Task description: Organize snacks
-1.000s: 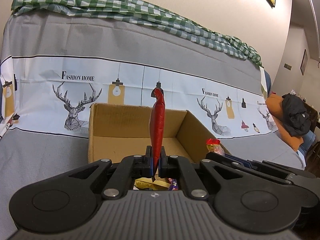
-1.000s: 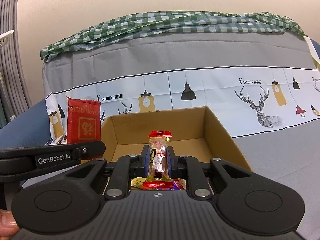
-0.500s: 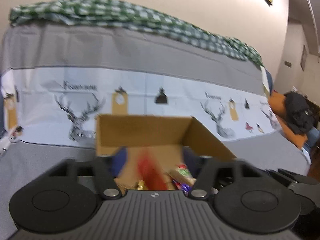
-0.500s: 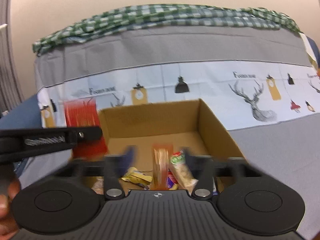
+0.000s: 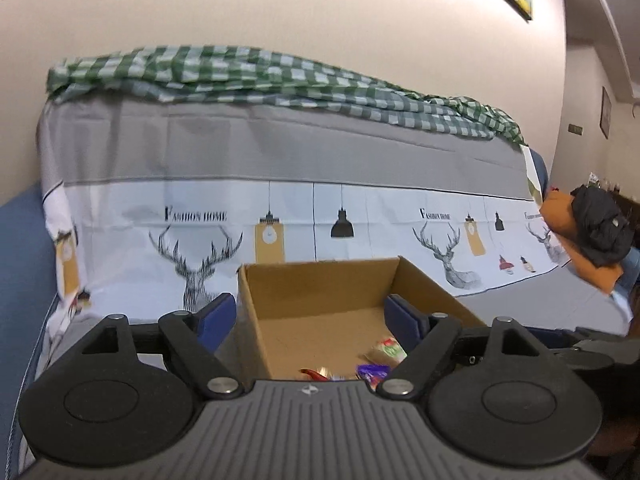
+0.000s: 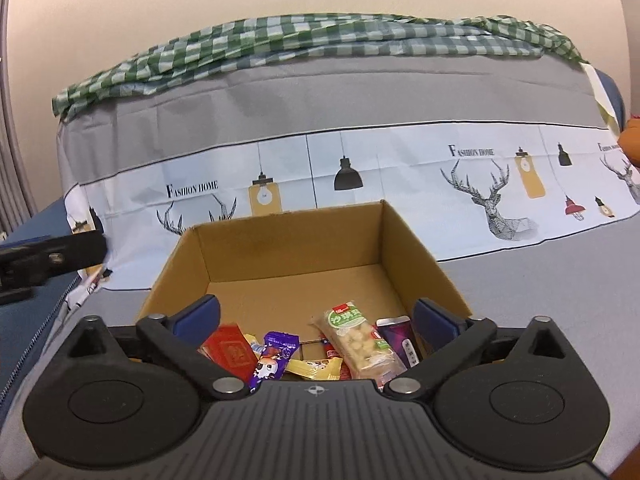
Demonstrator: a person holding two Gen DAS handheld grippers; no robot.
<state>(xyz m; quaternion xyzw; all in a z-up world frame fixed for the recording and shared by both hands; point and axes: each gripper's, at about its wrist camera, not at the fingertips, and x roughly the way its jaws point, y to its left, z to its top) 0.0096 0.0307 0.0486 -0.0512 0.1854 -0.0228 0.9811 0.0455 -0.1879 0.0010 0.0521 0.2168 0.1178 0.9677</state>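
Right wrist: right gripper (image 6: 316,316) fingers wide apart, nothing between them; box (image 6: 416,256) sits just ahead, snacks piled at its near end between the fingers: red packet (image 6: 228,350), purple packet (image 6: 274,354), green-label bar (image 6: 360,340). Left wrist: left gripper (image 5: 310,314) also spread, empty; left finger (image 5: 216,316) outside the box wall, right finger (image 5: 404,320) over the inside

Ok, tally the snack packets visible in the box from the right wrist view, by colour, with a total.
In the cardboard box:
Red packet: 1
Purple packets: 2
Yellow packet: 1
Clear packet with green label: 1
Total: 5, others possibly hidden under the gripper body.
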